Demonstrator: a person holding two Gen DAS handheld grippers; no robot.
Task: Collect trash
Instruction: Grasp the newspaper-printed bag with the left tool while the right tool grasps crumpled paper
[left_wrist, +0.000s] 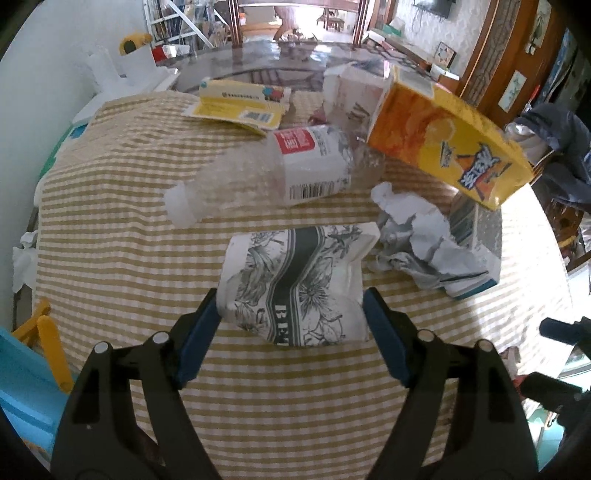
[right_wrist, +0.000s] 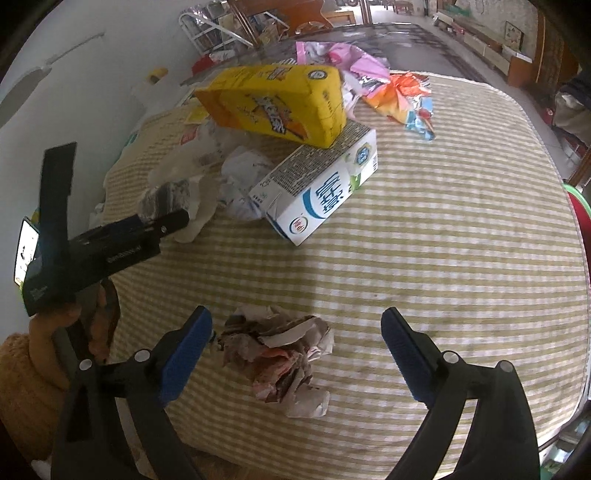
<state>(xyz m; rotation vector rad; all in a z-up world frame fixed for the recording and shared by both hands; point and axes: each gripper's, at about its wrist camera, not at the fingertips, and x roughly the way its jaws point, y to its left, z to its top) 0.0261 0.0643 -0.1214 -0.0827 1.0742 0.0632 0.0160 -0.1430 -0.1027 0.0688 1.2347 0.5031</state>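
I observe my left gripper closed on a floral paper bag, both blue pads against its sides, on the striped tablecloth. My right gripper stands open and grips nothing; a crumpled paper wad lies between its pads near the table's front edge. Beyond the bag lie a clear plastic bottle and crumpled white paper. Farther back, a yellow carton rests on a white milk carton. Torn wrappers lie near the far edge.
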